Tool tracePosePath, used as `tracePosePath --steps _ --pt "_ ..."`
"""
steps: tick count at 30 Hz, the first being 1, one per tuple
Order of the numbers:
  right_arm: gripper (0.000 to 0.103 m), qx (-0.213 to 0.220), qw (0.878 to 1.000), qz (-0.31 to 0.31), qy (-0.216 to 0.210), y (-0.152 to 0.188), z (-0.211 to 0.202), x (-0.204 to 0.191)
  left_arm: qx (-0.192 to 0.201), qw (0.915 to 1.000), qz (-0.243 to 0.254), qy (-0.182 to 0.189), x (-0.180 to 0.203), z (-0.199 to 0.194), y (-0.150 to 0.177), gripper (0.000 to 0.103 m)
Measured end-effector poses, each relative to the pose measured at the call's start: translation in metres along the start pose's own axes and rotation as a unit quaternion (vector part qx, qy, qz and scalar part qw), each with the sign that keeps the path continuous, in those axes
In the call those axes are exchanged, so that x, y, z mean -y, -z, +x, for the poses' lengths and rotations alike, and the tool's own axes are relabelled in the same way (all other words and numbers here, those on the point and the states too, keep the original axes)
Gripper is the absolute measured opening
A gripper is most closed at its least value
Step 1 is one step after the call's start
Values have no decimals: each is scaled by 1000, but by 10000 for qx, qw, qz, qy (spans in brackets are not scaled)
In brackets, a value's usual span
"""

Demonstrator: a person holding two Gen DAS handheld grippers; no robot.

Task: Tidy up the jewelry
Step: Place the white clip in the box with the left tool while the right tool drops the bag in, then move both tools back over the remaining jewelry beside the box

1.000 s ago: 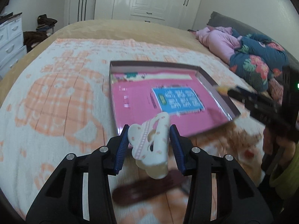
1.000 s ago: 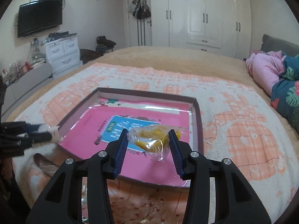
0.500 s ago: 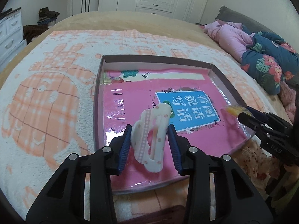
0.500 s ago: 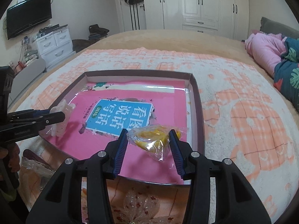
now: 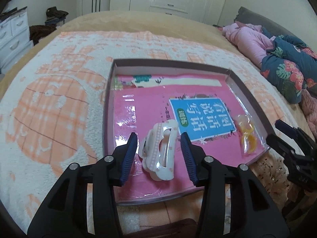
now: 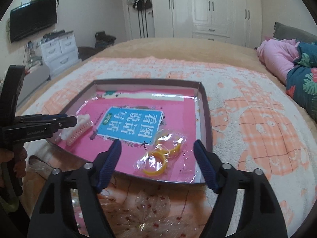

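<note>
- Lying in the tray (image 5: 255, 107) on its pink lining are the hair claw (image 5: 160, 148) and bagged yellow rings (image 6: 162, 154).
- Both left gripper (image 5: 159, 154) and right gripper (image 6: 156, 158) are standing with jaws open, gripping nothing.
- Backing straight away is advisable, avoiding snagging either piece.

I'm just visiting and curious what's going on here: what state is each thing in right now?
Left tool: open, fingers either side of the clip.
White hair clip: released, lying in the tray.
Right tool: open.
Bag of yellow rings: released, lying in the tray.
Tray: open-topped, on the bed, pink book inside.
</note>
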State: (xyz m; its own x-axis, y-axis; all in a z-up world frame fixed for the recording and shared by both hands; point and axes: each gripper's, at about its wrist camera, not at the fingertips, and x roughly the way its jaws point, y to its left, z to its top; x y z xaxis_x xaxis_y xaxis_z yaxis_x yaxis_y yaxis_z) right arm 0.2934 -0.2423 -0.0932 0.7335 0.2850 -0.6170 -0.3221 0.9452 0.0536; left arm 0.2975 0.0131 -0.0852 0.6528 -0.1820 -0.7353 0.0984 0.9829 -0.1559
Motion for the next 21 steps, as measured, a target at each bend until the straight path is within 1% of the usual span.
tracePosePath --steps 1,3,5,8,10,12,15,17,20,21 --pt "78 45 10000 5 4 0 -3 -1 68 10000 -5 -9 0 -3 0 39" --pt "79 176 9998 -40 43 3 -13 -2 216 9998 -44 -13 0 -12 0 47" --pt "82 286 9995 -69 100 5 -20 -2 323 9994 -97 -11 2 -18 0 48" --pt "84 390 9992 -49 110 9 -32 -1 416 9991 -113 0 6 -27 1 55" --pt "85 440 9989 3 129 11 -40 2 504 9987 -110 -6 9 -36 3 56" --pt "85 479 9988 61 119 12 -47 4 557 9983 -148 37 12 -43 4 62" --pt "88 561 9983 44 129 13 -59 3 683 9975 -148 102 18 -55 3 67" --pt "88 597 9981 17 144 15 -66 3 801 9965 -146 165 21 -64 2 67" --pt "89 596 9982 38 92 18 -74 3 940 9952 -166 220 24 -75 3 80" --pt "89 601 9982 27 81 19 -78 3 970 9949 -168 240 24 -78 4 80"
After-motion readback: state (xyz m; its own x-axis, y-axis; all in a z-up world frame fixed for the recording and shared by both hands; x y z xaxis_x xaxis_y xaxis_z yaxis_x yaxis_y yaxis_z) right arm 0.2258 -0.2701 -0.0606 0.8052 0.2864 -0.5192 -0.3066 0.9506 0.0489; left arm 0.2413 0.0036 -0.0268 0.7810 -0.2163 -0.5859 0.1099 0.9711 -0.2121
